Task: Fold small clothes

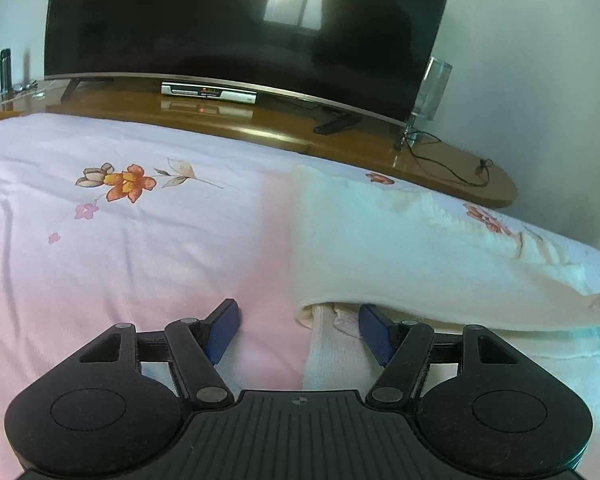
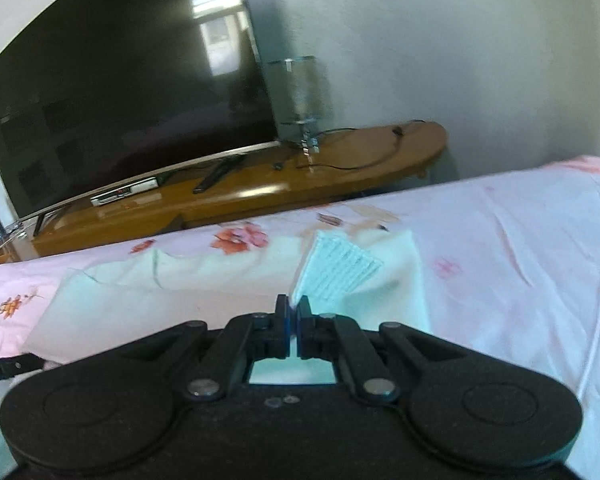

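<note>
Cream knit garment [image 1: 420, 248] lies on the bed [image 1: 120, 240], over the floral pink sheet, right of centre in the left wrist view.

Right hand-held gripper [image 2: 293, 312]: fingers pressed together, pinching a ribbed edge [image 2: 336, 268] of the garment and holding it raised off the layer below, probably to carry it over as a fold.

Left hand-held gripper [image 1: 296, 328]: fingers spread, holding nothing, low at the near folded edge; right pad [image 1: 374, 332] just beside the cloth. Likely poised to take that edge so the fold stays square.

Far side: television [image 1: 240, 28] on wooden stand [image 1: 440, 156], unrelated.
</note>
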{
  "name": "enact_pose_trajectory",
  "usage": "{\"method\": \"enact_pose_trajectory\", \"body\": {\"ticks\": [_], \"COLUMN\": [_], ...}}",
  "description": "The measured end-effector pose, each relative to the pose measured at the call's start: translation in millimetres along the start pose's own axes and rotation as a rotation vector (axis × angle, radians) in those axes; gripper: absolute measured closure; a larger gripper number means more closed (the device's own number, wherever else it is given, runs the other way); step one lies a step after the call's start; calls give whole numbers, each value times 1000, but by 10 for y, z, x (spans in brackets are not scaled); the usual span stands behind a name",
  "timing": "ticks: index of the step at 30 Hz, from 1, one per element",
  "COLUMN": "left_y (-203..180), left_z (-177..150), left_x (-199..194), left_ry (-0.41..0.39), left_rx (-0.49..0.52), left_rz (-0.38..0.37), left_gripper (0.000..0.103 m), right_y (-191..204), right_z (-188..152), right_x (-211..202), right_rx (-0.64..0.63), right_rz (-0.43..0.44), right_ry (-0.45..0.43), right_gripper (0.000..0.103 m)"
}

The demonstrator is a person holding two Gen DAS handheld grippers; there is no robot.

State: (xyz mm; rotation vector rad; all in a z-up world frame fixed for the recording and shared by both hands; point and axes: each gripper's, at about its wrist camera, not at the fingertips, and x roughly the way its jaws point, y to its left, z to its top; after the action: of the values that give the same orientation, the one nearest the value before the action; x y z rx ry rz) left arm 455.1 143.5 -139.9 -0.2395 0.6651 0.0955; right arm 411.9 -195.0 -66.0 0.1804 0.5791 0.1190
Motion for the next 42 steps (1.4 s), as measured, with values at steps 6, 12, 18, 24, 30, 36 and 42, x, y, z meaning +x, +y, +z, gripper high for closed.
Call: {"method": "enact_pose_trajectory", "body": {"ticks": [6,12,18,24,30,36,42], "left_y": [-13,9,-87,-1,118,261,96], "left_z": [3,17,8,32,-32,-73,159], "left_x": [1,-42,-110,-71,-65,-222,-342], "left_ry": [6,0,-39,-53,-30,-30,-123], "left_rx": [26,20,68,3,-43,-34,-27], "left_rz": [-2,-17,-45,-57,-55,-30,-104], "left_gripper": [37,37,56,95,97,96,96], "right_y": [-157,-239,-398,-410,-428,-424,-463], "right_z": [-120,-186,-162,-179,-223,-248,-179], "right_x": [-10,-19,-62,-45,-92,-79,50], "right_rx": [64,114,194,199,180,131,89], "right_rz": [-14,-7,-22,-14,-21,-3,-10], "right_ry": [26,41,12,-1,-10,-28,31], "right_gripper": [99,90,86,97,98,98,96]}}
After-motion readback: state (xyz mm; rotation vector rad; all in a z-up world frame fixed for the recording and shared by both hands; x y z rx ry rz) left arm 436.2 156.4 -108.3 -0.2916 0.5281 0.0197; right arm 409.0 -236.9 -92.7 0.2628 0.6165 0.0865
